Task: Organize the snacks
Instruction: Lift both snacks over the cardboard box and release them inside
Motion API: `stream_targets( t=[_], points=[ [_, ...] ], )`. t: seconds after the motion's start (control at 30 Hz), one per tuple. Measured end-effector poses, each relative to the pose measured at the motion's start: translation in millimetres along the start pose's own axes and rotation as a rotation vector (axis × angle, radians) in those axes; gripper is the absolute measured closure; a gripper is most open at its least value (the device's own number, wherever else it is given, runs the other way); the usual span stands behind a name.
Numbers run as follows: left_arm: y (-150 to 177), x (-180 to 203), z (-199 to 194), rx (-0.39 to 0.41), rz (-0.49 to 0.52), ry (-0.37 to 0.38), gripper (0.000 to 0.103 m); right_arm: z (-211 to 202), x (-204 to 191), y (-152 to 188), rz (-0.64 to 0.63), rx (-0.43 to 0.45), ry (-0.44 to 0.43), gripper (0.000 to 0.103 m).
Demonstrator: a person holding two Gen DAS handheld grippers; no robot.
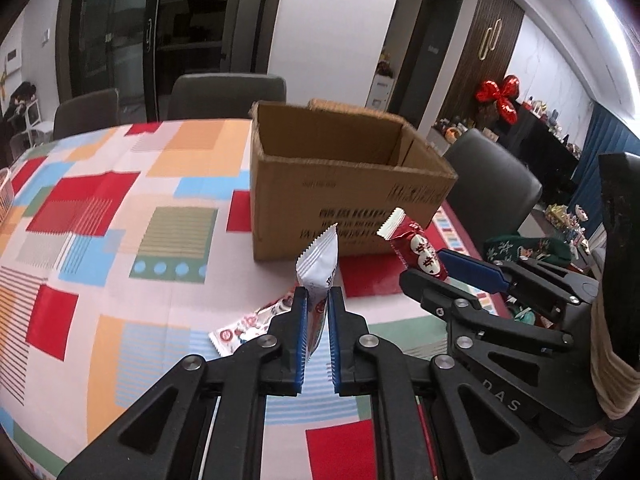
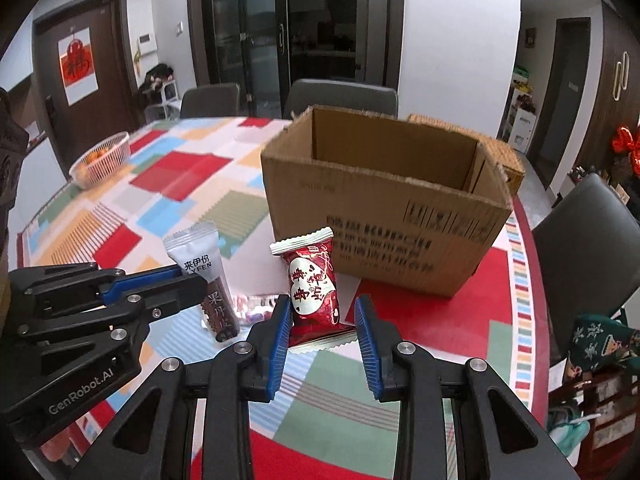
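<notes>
In the left wrist view my left gripper is shut on a white and silver snack packet, held upright above the table. To its right, my right gripper holds a red snack packet tilted up to the left. The right wrist view shows the right gripper shut on that red packet, which is clear of the cloth. The left gripper is at the left there, clamping the silver packet with its dark lower half. An open cardboard box stands just beyond both packets.
Another flat snack wrapper lies on the patchwork tablecloth below the left gripper. A white basket of oranges sits at the far left. Dark chairs ring the round table; its edge curves away at the right.
</notes>
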State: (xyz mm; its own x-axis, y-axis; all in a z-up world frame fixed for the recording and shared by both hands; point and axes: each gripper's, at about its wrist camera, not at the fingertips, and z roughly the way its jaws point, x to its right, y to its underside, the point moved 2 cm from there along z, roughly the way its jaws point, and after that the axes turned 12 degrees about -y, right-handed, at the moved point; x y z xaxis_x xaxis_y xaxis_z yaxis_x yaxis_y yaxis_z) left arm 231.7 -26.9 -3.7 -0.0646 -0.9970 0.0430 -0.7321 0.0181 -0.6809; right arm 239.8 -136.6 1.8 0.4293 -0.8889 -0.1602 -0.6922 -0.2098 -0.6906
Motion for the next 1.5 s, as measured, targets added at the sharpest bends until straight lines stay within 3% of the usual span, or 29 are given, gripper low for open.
stream_targets(
  t=[0.4, 0.8, 1.23, 1.37, 1.43, 1.47, 1.5],
  points=[
    [-31.0, 5.7, -16.5, 0.071, 0.011, 0.017, 0.092, -28.3, 3.1, -26.7, 0.013, 0.094, 0.004, 0.070],
    [-83.0, 16.8, -18.4, 0.134, 0.037, 0.023, 0.093, -43.0, 22.6, -63.4, 0.037, 0.163, 0.038, 0.070],
    [-159.1, 32.7, -0.3, 0.217, 0.096, 0.003, 0.093, -39.6, 60.1, -113.2, 0.061, 0.198, 0.084, 0.070],
    [-174.5, 34.5, 22.0, 0.200, 0.122, -0.015, 0.093, -31.4, 70.8, -124.5, 0.063, 0.193, 0.102, 0.069],
    [-181.8, 35.1, 35.6, 0.192, 0.137, -0.039, 0.085, -23.7, 77.9, -129.4, 0.074, 0.183, 0.111, 0.069],
    [-183.1, 35.4, 38.9, 0.191, 0.145, -0.061, 0.077, -20.1, 80.7, -131.7, 0.077, 0.178, 0.112, 0.069],
    [-185.2, 35.8, 42.7, 0.188, 0.153, -0.086, 0.059, -15.8, 83.0, -134.5, 0.081, 0.171, 0.111, 0.069]
  ],
)
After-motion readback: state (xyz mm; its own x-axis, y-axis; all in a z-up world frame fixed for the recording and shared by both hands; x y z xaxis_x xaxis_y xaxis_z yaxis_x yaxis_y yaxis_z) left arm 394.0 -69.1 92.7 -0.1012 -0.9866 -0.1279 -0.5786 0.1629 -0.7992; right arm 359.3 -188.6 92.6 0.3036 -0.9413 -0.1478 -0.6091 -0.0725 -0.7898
